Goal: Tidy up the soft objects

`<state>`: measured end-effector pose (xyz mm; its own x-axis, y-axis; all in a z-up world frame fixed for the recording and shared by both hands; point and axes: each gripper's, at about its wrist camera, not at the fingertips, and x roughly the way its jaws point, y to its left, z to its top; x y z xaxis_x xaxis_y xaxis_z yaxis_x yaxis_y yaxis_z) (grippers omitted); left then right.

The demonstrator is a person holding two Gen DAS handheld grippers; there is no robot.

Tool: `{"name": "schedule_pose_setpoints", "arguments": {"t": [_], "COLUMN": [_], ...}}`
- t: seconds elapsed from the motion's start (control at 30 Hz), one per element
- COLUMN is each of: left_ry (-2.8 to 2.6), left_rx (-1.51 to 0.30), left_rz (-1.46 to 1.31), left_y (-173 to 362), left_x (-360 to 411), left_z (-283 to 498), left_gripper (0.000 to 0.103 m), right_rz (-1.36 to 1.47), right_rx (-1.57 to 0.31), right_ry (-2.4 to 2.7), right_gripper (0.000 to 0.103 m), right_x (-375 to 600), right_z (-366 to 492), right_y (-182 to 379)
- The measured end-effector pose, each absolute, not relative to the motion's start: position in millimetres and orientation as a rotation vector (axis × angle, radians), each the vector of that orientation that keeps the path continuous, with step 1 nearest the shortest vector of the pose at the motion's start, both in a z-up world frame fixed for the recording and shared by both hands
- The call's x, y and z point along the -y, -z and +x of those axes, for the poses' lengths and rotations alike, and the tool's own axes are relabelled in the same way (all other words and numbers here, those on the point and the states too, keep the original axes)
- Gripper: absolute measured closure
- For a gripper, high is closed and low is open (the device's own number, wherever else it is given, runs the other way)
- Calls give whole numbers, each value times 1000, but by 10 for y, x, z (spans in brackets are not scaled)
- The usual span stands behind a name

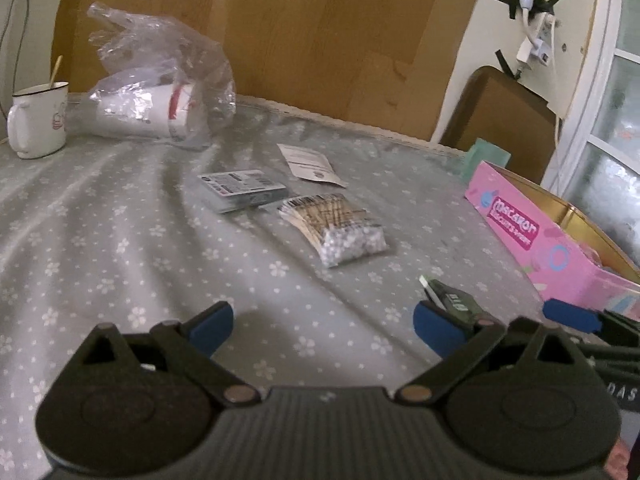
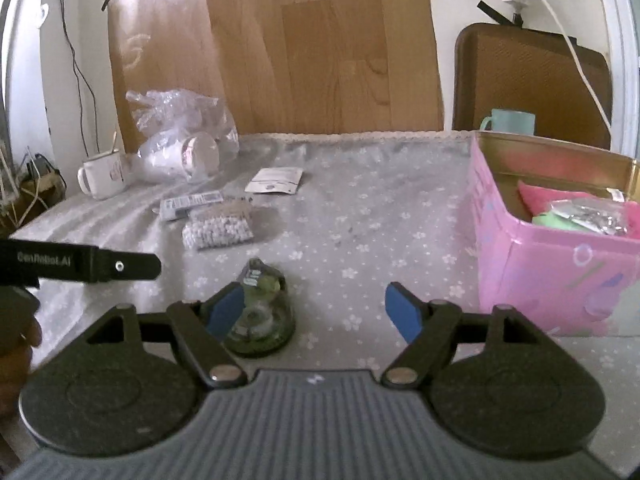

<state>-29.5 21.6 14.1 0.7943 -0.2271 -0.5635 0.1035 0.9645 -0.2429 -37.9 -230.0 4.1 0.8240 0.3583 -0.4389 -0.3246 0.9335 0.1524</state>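
Centrally on the flowered grey cloth covering the surface [image 1: 120, 240] lies a clear packet of cotton swabs [image 1: 340, 228], with a flat grey packet [image 1: 244, 190] touching its far-left corner and a white sachet [image 1: 310, 164] just behind. Nearer the camera, a green tape dispenser [image 2: 260, 312] lies on the cloth, partly hidden behind the left finger [image 2: 226, 308] of the right tool [image 2: 316, 312]. That tool has its blue pads spread wide with nothing between them. The left tool [image 1: 324, 330] is likewise spread and empty, low over bare cloth.

To the right stands an open pink box [image 2: 532, 264] with gold inner walls, holding a pink item, a green item and a silvery crinkled packet [image 2: 588, 216]. At the far left a crumpled clear plastic bag [image 1: 160, 80] wraps a stack of white paper cups lying on its side, beside a white mug [image 1: 38, 122] with a stick in it. A pale green mug [image 2: 510, 122] sits behind the box.
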Motion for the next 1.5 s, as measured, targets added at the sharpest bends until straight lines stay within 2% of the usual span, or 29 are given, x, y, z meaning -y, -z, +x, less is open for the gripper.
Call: {"name": "schedule_pose_setpoints", "arguments": {"t": [0.27,0.43,0.5,0.57,0.6,1.2,1.5], "left_ry": [210,212,211,212,213,216,392], "left_rx": [-628,-620,-624,-625,-623,-649,-757], "left_rz": [-217,-219,-211,-202,-198,-122,-225], "left_y": [-131,-133,-132,-133,-136,-124,-213], "left_x": [-203,-208,-194,-179,-175,-56,322], "left_z": [-267,-283,-283,-283,-284,-266,-368], "left_gripper": [3,3,3,3,3,3,8], "right_rz": [16,-33,-51,-83,-94,16,285], "right_rx": [-509,-596,-597,-583,-574,-569,-605], "right_ry": [-450,-466,-462,-466,-477,-409,-469], "right_gripper": [23,24,28,48,51,51,51], "right_x": [2080,1979,1958,1923,1910,2370,2698], "right_z": [-327,-235,-233,-268,-292,-847,-761], "right_y": [-29,25,32,37,35,72,112]}}
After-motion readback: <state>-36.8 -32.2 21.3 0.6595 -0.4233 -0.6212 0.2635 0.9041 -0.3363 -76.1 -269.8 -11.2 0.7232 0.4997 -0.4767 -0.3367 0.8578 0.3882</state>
